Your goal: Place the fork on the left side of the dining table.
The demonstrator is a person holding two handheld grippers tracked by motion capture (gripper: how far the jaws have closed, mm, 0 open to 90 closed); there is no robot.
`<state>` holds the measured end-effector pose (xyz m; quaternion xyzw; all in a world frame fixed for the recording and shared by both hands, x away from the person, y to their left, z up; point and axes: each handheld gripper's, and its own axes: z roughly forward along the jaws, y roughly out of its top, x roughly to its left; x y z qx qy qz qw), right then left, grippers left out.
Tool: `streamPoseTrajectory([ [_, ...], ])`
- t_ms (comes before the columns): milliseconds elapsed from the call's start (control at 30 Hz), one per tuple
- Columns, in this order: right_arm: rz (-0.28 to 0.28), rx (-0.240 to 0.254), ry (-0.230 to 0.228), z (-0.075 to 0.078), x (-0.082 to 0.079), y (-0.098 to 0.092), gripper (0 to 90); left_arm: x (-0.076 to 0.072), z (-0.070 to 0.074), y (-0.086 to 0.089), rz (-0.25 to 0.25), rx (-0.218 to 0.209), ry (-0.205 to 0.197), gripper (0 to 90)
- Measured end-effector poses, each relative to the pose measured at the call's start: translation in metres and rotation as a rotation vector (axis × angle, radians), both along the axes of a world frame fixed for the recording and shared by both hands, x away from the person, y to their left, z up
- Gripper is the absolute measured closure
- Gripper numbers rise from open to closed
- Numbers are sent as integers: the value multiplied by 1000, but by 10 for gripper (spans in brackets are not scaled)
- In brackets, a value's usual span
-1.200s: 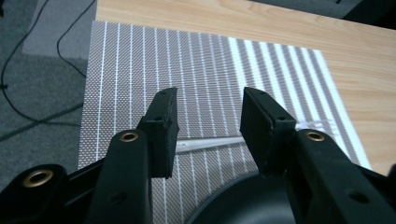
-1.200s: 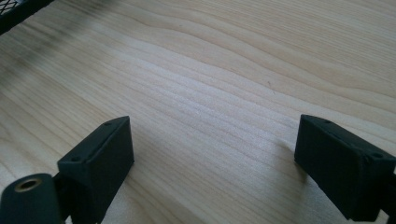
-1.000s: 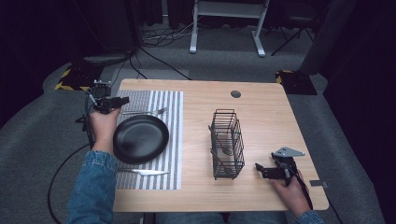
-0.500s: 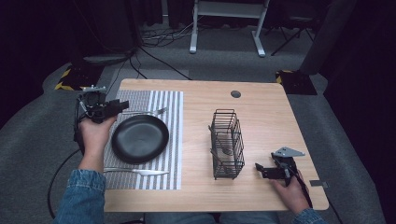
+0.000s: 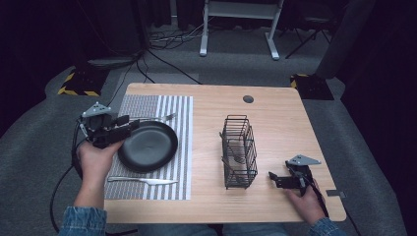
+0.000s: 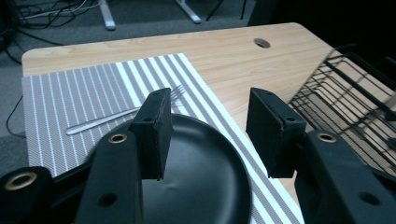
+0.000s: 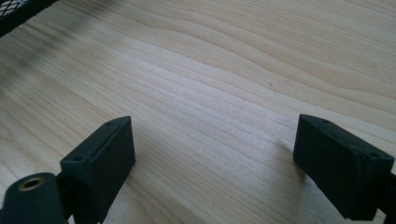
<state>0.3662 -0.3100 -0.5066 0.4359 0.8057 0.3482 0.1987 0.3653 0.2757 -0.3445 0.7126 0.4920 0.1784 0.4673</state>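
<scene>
Fingers of the left gripper (image 5: pixel 129 125) stand wide apart, holding nothing, hovering over the nine-o'clock rim of the round black plate (image 5: pixel 147 146). That plate lies centred on the grey-and-white striped placemat (image 5: pixel 156 105) at the desk's (image 5: pixel 275 110) left. A silver metal fork (image 5: pixel 150 118) lies just beyond the plate at twelve o'clock, and a silver table knife (image 5: pixel 142 181) lies just below it at six o'clock. So the place setting looks largely laid. At the desk's middle, the black wire cutlery basket (image 5: pixel 239 152) seems to hold one more utensil, probably still to be fetched. At four o'clock from the basket, the right gripper (image 5: pixel 276 179) rests low over bare wood, fingers wide and empty.
</scene>
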Motion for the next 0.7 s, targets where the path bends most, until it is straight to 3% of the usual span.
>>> streamPoseTrajectory([
  [167, 0, 0, 0, 0, 0, 0, 127, -16, -3, -6, -20, 37, -9, 493],
  [333, 0, 0, 0, 0, 0, 0, 128, -28, -9, -8, -37, 35, -31, 471],
  [400, 1, 0, 0, 0, 0, 0, 128, -33, -13, -8, -40, 32, -30, 466],
  [533, 1, 0, -1, 0, 0, 0, 130, -43, -24, -10, -53, 68, -45, 455],
  [600, 2, 1, -1, 0, 0, 0, 130, -48, -30, -10, -53, 69, -58, 455],
  [700, 1, 0, -1, 0, 0, 0, 130, -54, -43, -7, -62, 25, -45, 449],
])
